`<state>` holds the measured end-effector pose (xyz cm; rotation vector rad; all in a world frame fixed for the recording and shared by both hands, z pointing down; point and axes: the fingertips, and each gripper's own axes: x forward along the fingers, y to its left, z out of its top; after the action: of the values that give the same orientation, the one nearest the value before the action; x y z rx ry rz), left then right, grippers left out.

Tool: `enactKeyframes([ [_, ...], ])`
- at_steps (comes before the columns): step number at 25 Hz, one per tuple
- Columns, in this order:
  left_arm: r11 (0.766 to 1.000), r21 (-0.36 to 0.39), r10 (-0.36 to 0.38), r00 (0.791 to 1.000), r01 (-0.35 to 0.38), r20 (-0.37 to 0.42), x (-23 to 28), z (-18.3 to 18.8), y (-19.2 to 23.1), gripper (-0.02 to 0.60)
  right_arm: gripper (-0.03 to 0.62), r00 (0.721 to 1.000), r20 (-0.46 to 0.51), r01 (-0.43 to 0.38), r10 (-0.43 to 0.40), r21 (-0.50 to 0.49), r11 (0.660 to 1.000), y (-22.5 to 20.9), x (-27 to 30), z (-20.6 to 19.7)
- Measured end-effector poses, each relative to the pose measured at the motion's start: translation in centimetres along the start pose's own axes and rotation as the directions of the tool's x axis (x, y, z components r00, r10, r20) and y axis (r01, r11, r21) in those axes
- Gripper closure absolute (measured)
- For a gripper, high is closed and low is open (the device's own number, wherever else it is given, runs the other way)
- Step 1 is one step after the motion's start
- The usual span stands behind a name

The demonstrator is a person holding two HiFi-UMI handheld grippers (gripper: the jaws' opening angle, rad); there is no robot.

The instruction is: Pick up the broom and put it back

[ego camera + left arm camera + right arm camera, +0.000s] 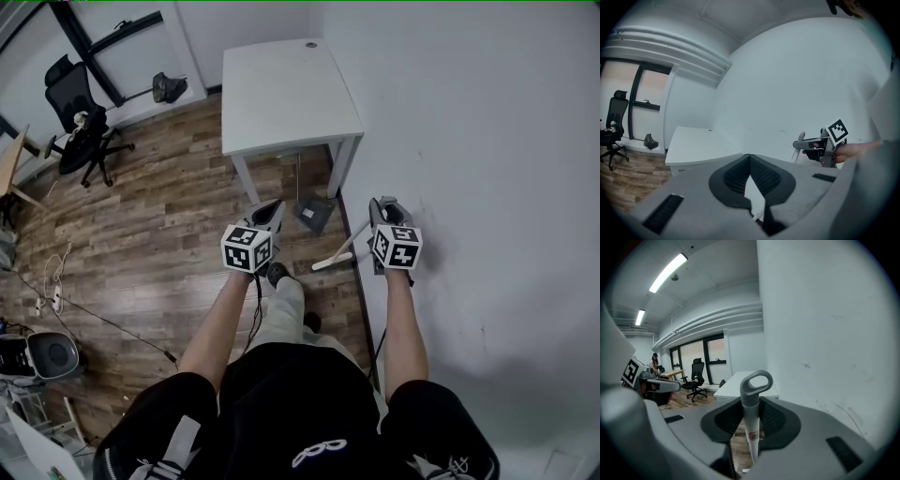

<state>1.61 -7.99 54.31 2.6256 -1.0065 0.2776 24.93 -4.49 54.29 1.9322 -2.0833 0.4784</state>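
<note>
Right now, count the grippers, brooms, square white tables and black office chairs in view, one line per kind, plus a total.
Grey handheld two-jaw grippers: 2 (left gripper, right gripper)
White-handled broom with grey loop end: 1
Square white table: 1
Black wheeled office chair: 1
Total: 5

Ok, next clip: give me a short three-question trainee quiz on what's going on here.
1. Which claw grips the broom? A left, B right, C both.
2. True or false: the left claw stands wide open.
3. What furniture stands by the wall ahead?
Key: 1 B, the right claw. 2 False: it is shut and empty. 3 A white table.
</note>
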Motion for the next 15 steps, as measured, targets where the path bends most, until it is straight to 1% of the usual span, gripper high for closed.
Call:
enactKeyframes([
  [5, 1.0, -0.015, 0.003, 1.0, -0.003, -0.015, 1.3, -0.4, 1.2, 0.571, 0.48, 1.0, -0.025, -0.009, 0.009, -0.003, 1.0, 0.1, 1.5, -0.4],
  [15, 1.0, -0.024, 0.004, 0.999, -0.005, -0.041, 5.4, 0.3, 3.3, 0.571, 0.48, 0.997, -0.071, -0.021, 0.021, -0.002, 1.0, -1.6, 5.9, -0.5],
])
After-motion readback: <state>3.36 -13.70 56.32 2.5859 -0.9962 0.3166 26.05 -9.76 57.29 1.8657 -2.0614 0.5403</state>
